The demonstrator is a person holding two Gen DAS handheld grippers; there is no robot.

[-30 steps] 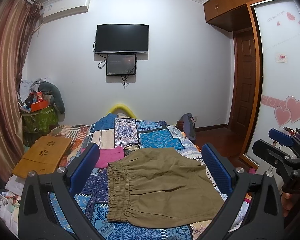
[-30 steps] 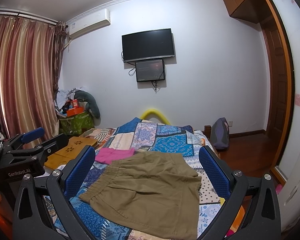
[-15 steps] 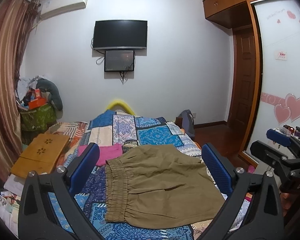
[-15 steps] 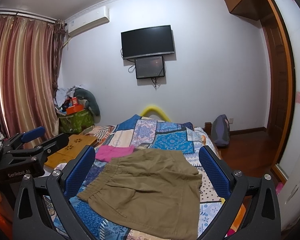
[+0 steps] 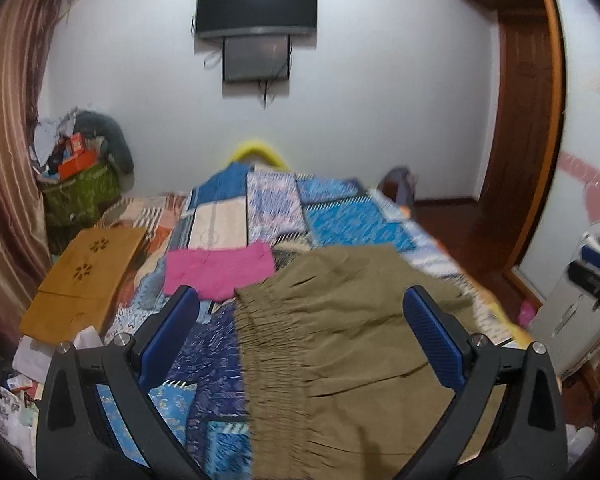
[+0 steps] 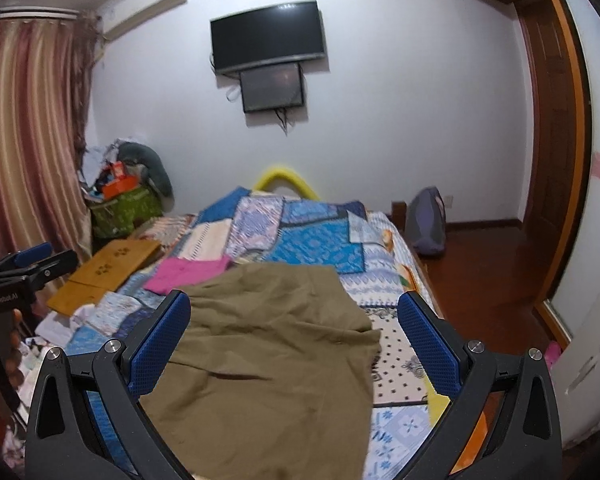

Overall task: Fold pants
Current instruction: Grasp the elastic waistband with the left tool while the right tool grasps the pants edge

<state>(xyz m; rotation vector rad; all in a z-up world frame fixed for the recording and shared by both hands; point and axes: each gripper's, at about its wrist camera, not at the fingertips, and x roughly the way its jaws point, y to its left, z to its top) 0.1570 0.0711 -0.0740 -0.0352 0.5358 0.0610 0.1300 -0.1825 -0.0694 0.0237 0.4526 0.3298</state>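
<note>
Matt olive cloth pants (image 5: 352, 352) with a gathered waistband lie on a printed cloth quilt (image 5: 332, 220), beside a smooth wooden board (image 5: 84, 276) at left.

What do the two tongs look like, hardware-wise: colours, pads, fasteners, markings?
Both match. The left tongs and right tongs have matte black, arched frames with cut-out slots, silver round screw heads at the joints, and blue finger pads with a fine dimpled grid texture. The right wrist view shows white "GenRobot.AI" lettering on the left unit's black body. No cables or sleeves visible.

Patchwork-covered bed (image 5: 332, 224), olive pants (image 5: 352, 344), pink cloth (image 5: 218, 270), wooden tray (image 5: 88, 272)
</note>
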